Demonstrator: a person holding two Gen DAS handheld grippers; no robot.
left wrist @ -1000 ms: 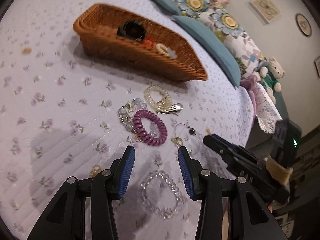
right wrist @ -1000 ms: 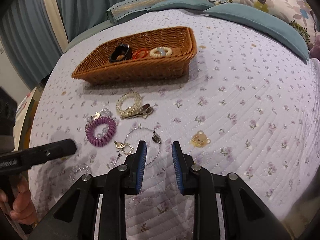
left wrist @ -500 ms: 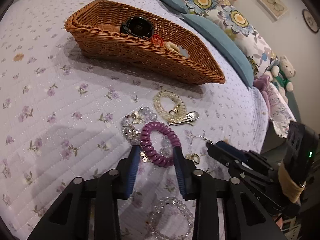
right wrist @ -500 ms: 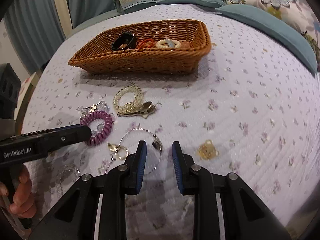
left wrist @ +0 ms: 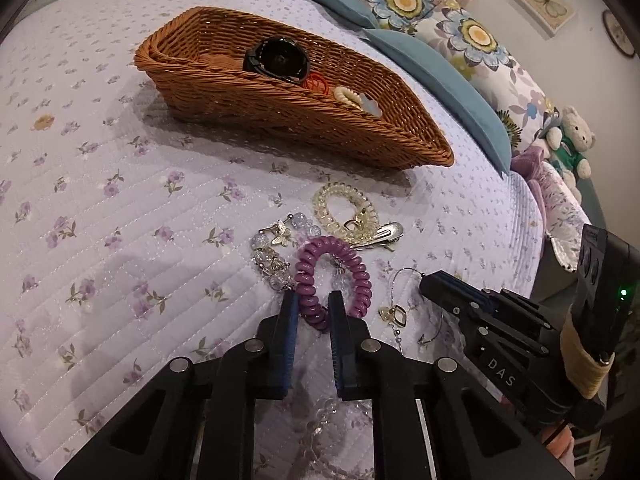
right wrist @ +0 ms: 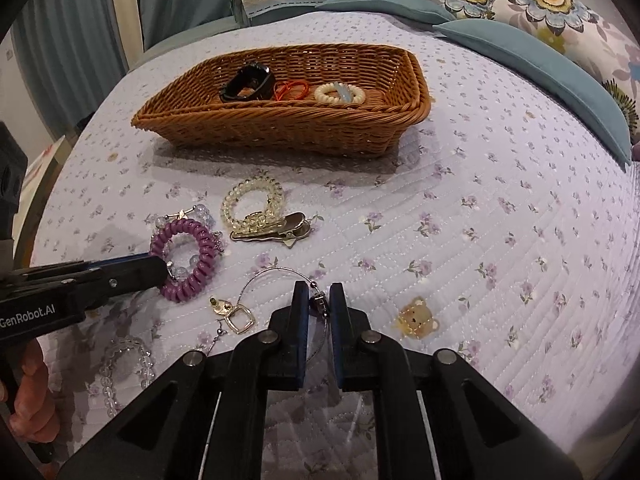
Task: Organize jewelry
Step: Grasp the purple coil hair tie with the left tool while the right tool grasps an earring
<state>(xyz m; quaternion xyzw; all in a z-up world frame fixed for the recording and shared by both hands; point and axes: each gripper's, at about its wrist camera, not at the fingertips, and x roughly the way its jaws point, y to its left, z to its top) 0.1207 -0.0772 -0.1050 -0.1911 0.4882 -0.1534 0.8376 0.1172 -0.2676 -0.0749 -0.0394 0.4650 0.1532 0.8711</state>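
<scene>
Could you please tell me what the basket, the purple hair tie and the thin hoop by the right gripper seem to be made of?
The basket looks like woven wicker or rattan with a brown sheen, showing plaited strands. The purple hair tie seems glossy plastic, a coiled spiral cord. The thin hoop looks like fine silvery metal wire, though it could be plated.

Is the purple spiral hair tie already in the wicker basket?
No, the purple spiral hair tie lies on the bedspread, outside the wicker basket.
</scene>
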